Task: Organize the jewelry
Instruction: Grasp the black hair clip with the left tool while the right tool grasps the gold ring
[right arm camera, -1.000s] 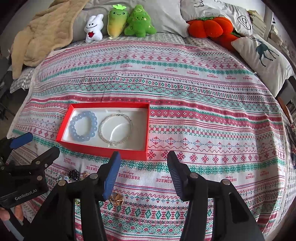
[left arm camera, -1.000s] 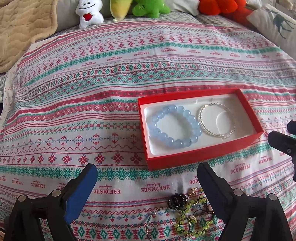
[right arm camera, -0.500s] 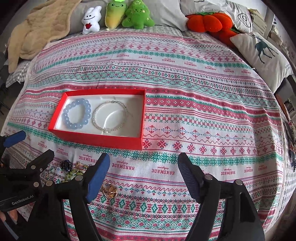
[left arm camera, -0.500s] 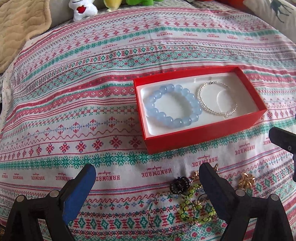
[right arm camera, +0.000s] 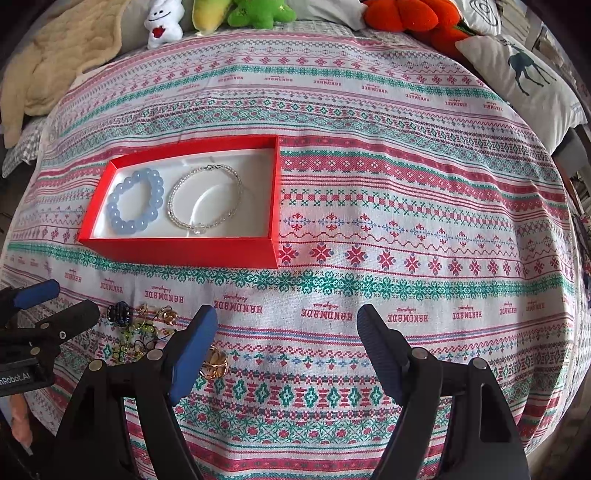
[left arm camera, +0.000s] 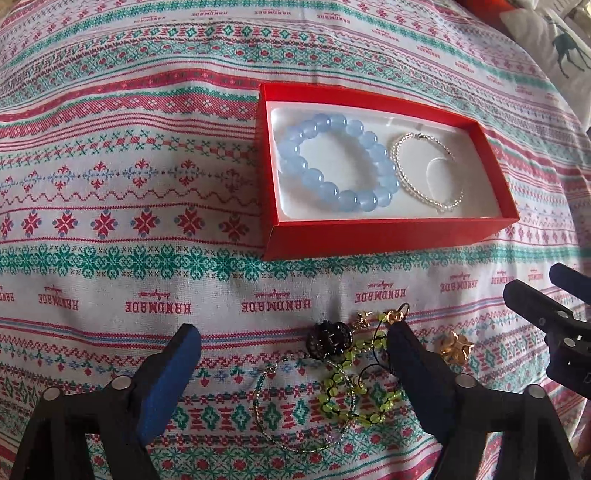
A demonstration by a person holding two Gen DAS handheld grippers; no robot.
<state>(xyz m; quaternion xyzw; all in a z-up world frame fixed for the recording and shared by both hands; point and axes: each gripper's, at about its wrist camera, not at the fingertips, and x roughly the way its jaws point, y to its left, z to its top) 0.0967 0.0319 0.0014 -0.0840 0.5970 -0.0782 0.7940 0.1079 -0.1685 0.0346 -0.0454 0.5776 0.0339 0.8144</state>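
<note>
Plush toys line the far edge of the bed: a white figure with a red heart (right arm camera: pixel 162 22), a yellow-green one (right arm camera: pixel 207 14), a green one (right arm camera: pixel 260 13) and an orange one (right arm camera: pixel 410 16), with a beige blanket (right arm camera: pixel 62 70) at the far left and a deer-print pillow (right arm camera: pixel 524 77) at the far right. The patterned bedspread (right arm camera: pixel 406 184) carries the word "HANDMADE" repeated in red rows, upside down from both wrist views.

An open red box (left arm camera: pixel 369 236) lies on it, holding a light-blue bead bracelet (left arm camera: pixel 332 162) and, just beside it, a thin clear-bead bracelet (left arm camera: pixel 424 170). Nearer than the box lies a loose tangle: a dark beaded piece (left arm camera: pixel 328 338), a green bead strand (left arm camera: pixel 343 391), a thin wire bangle (left arm camera: pixel 266 417) and a gold ring (left arm camera: pixel 454 349).

The left tool (left arm camera: pixel 291 363) has its jaws apart and closing, straddling the tangle without pressing it; its right finger hides part of the green strand. The right tool (right arm camera: pixel 286 347) stands wide apart over bare bedspread, its left finger partly covering the gold ring. Partial lettering "nRobot.AI" shows on the left tool's body.
</note>
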